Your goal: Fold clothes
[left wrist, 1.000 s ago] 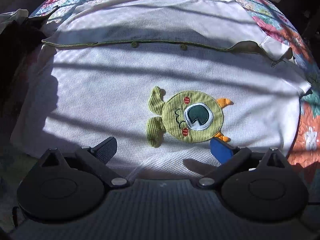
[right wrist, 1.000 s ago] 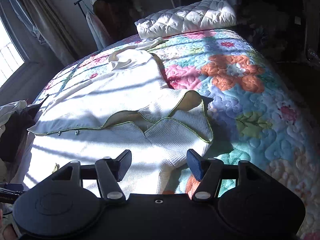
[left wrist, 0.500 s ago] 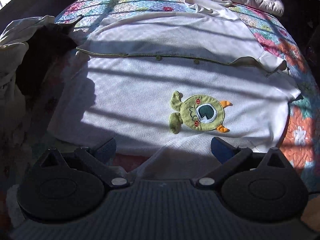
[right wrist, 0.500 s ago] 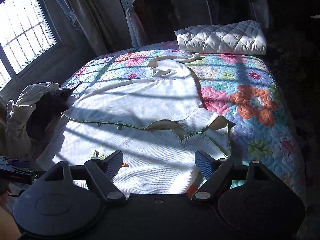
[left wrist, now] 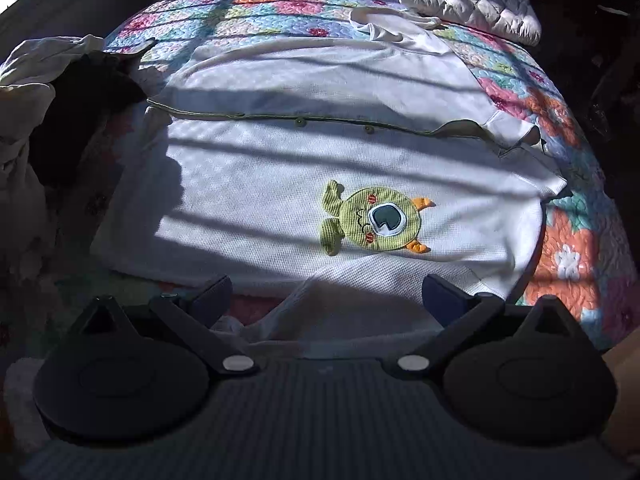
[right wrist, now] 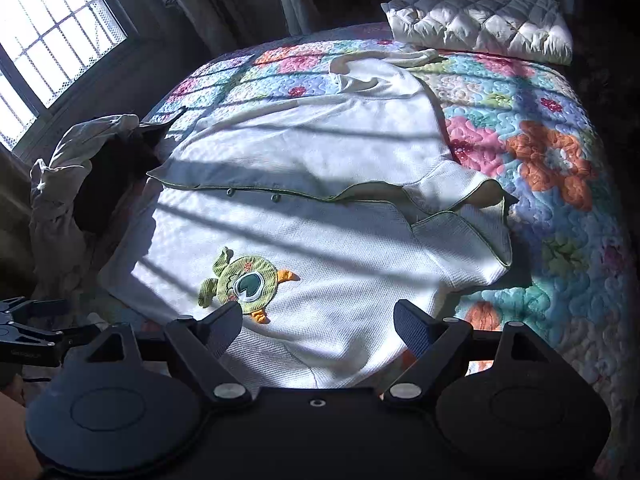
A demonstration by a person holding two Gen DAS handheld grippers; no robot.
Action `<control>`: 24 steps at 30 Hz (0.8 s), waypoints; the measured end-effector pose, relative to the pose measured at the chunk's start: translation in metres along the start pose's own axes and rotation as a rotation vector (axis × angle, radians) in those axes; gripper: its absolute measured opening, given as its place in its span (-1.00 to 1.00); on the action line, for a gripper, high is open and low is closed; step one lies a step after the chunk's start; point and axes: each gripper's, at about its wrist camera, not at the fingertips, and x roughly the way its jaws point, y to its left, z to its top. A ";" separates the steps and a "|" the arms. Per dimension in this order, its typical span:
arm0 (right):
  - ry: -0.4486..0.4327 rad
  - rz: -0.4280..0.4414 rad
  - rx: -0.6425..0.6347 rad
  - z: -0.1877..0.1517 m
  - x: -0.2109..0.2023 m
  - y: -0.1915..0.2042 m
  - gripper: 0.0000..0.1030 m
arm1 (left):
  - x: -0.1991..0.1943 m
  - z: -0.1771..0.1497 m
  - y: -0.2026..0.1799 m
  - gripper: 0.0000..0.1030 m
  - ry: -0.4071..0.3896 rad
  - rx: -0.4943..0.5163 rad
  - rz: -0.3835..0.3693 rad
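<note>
A white waffle-knit shirt (left wrist: 280, 168) with green trim and buttons lies spread flat on the quilted bed; it also shows in the right wrist view (right wrist: 320, 232). A green monster patch (left wrist: 376, 218) sits on its front, also seen in the right wrist view (right wrist: 246, 278). My left gripper (left wrist: 326, 294) is open and empty, held above the shirt's near edge and sleeve. My right gripper (right wrist: 318, 326) is open and empty, above the shirt's near part. The left gripper's body (right wrist: 24, 332) shows at the left of the right wrist view.
The floral quilt (right wrist: 560, 216) covers the bed. A white quilted pillow (right wrist: 480, 26) lies at the far end. A pile of pale and dark clothes (right wrist: 80, 176) sits at the bed's left edge. A barred window (right wrist: 44, 52) is at the far left.
Both grippers have pulled back and up from the shirt, so more of the bed and room shows. Both stay open and empty. The shirt has not moved.
</note>
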 end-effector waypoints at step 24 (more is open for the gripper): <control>0.026 0.060 -0.036 0.013 0.005 0.032 0.68 | 0.010 -0.004 -0.002 1.00 0.015 -0.019 -0.028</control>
